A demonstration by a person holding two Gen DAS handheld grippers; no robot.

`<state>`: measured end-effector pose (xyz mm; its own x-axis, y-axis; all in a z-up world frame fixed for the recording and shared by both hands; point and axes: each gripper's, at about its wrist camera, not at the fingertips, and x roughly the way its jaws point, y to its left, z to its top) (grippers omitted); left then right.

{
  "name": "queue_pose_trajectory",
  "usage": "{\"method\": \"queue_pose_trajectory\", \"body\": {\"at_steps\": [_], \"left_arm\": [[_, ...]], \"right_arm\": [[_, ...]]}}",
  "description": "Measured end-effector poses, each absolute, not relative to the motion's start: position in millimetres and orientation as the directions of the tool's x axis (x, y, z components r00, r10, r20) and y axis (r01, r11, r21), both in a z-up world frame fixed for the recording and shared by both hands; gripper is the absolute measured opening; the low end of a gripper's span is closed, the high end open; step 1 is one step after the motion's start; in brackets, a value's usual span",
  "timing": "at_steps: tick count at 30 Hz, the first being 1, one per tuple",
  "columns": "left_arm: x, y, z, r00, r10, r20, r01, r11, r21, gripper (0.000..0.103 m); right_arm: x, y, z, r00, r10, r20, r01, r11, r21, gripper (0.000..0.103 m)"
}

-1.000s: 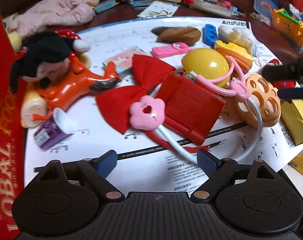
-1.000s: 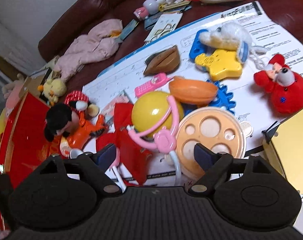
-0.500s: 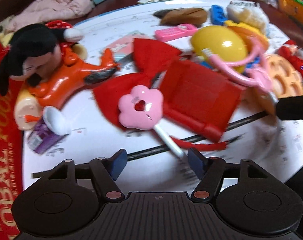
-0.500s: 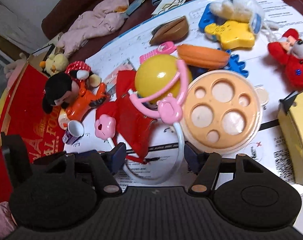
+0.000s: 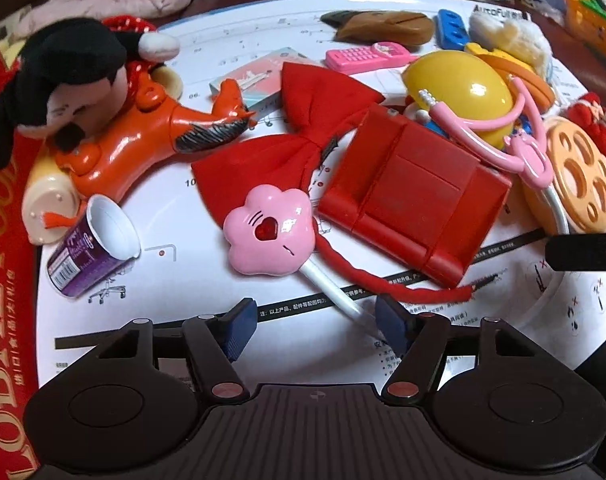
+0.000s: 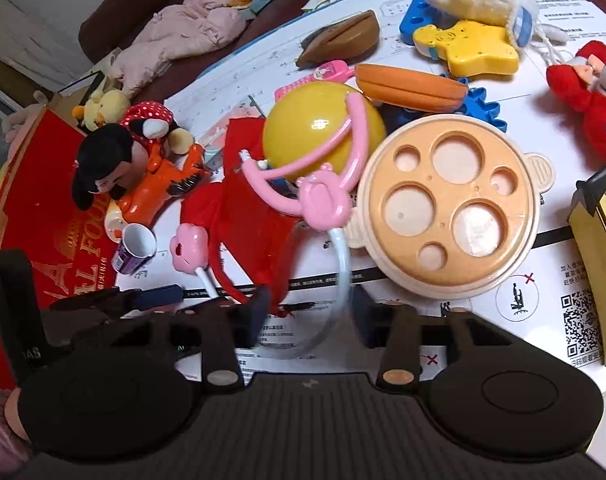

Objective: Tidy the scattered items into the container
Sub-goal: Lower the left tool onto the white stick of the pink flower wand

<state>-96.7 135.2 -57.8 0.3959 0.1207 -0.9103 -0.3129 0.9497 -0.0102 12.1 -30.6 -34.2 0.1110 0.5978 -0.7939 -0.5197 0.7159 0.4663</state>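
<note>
The red container (image 5: 1, 240) stands at the far left, toys scattered right of it. The left gripper (image 5: 315, 326), fingers apart, brackets the pink wand (image 5: 269, 236)'s thin stick — it could roll free or drag the red bow (image 5: 287, 136). The right gripper (image 6: 311, 314), also apart, straddles the toy stethoscope (image 6: 323, 204)'s tube — lifting might tug the yellow ball (image 6: 315, 132).

Left tongs (image 5: 315, 326), right tongs (image 6: 309, 314): black ribbed body, round side discs, copper screws, blue pads (image 5: 239, 330).
</note>
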Motion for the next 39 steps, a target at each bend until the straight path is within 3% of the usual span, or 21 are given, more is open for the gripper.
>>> {"method": "queue_pose_trajectory", "body": {"at_steps": [5, 13, 15, 16, 17, 23, 24, 25, 32, 33, 34, 35, 39], "left_arm": [[-95, 136, -60, 0.384, 0.142, -0.912, -0.307, 0.952, 0.019, 0.069], [-86, 141, -60, 0.382, 0.134, -0.914, -0.289, 0.957, 0.02, 0.065], [-84, 141, -60, 0.39, 0.136, -0.911, -0.281, 0.959, 0.023, 0.056], [-83, 140, -59, 0.399, 0.135, -0.907, -0.275, 0.961, 0.022, 0.031], [-83, 138, -58, 0.406, 0.148, -0.902, -0.276, 0.961, 0.034, 0.015], [-81, 143, -59, 0.407, 0.132, -0.904, -0.284, 0.959, 0.012, 0.016], [-80, 143, -59, 0.405, 0.136, -0.904, -0.283, 0.959, 0.018, 0.019], [-79, 142, -59, 0.401, 0.137, -0.906, -0.279, 0.96, 0.022, 0.036], [-73, 131, -60, 0.369, 0.196, -0.908, -0.248, 0.963, 0.108, 0.041], [-72, 133, -60, 0.364, 0.192, -0.911, -0.254, 0.962, 0.102, 0.041], [-72, 134, -60, 0.364, 0.185, -0.913, -0.261, 0.961, 0.091, 0.024], [-73, 136, -60, 0.365, 0.182, -0.913, -0.267, 0.96, 0.084, 0.018], [-76, 137, -60, 0.376, 0.197, -0.906, -0.256, 0.961, 0.103, 0.014]], "right_arm": [[18, -27, -40, 0.103, 0.599, -0.794, -0.517, 0.714, 0.472, 0.031], [26, -8, -49, 0.098, 0.584, -0.806, -0.538, 0.712, 0.451, 0.031], [27, -4, -50, 0.1, 0.586, -0.804, -0.537, 0.712, 0.452, 0.031], [27, -2, -51, 0.103, 0.582, -0.806, -0.536, 0.715, 0.448, 0.031], [27, -1, -52, 0.104, 0.579, -0.809, -0.536, 0.718, 0.445, 0.031], [23, -2, -58, 0.084, 0.568, -0.819, -0.542, 0.716, 0.44, 0.025], [22, -1, -59, 0.082, 0.565, -0.821, -0.541, 0.717, 0.439, 0.024], [22, -2, -60, 0.082, 0.562, -0.823, -0.54, 0.72, 0.437, 0.024], [27, -6, -55, 0.094, 0.559, -0.824, -0.529, 0.729, 0.434, 0.025], [28, -7, -55, 0.096, 0.558, -0.824, -0.525, 0.732, 0.435, 0.025], [29, -7, -54, 0.099, 0.56, -0.823, -0.522, 0.733, 0.436, 0.025], [31, -7, -53, 0.106, 0.561, -0.821, -0.522, 0.734, 0.434, 0.025], [32, -2, -50, 0.129, 0.568, -0.813, -0.547, 0.724, 0.42, 0.023]]}}
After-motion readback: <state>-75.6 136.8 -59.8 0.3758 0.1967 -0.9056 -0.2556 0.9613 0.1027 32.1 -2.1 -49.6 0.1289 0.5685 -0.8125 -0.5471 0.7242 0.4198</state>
